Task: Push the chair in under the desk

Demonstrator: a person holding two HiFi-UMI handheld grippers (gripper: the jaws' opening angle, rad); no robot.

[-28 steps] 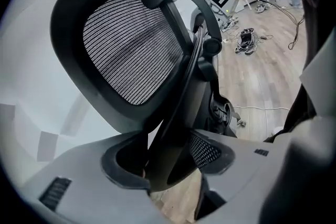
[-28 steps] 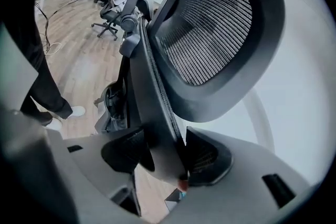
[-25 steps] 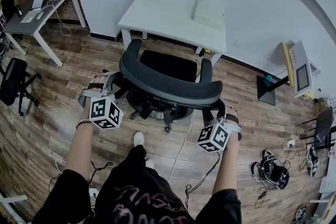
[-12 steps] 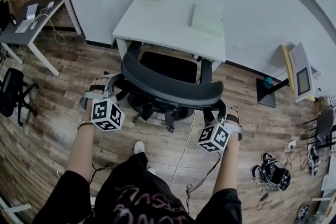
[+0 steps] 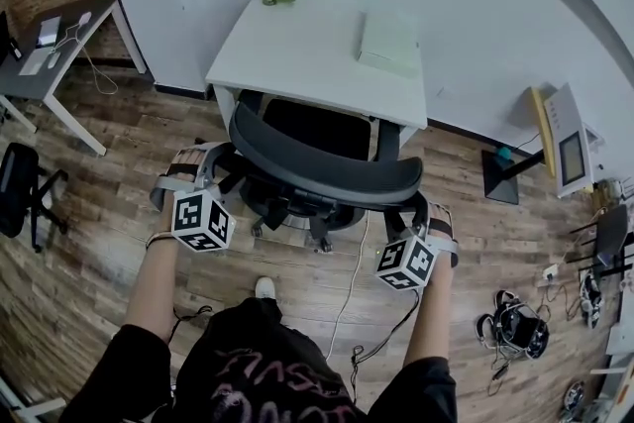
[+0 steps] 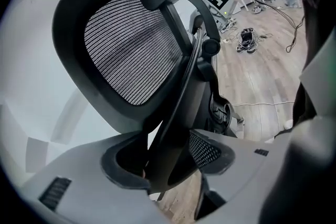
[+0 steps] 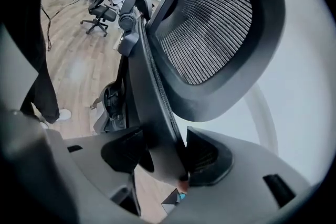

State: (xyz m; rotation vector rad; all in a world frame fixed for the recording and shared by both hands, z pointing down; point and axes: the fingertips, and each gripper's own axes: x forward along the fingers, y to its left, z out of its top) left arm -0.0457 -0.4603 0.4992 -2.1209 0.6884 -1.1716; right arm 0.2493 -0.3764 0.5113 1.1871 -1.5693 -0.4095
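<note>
2 grippers held the black chair (image 5: 327, 171) by its backrest: the left gripper (image 6: 160, 157) was clamped on the frame's left edge and the right gripper (image 7: 165, 157) on its right edge. The seat sat partly under the white desk (image 5: 297, 54), while the backrest stood out over the wood floor (image 5: 89, 243)

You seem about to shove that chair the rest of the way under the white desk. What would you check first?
1. The left gripper is shut on the backrest: ok.
2. The right gripper is shut on the backrest: ok.
3. The seat lines up with the gap under the desk: ok.
4. The armrests will pass under the desktop: cannot tell.
5. The white cable is clear of the chair's base: not ok, it lies right beside it.
</note>
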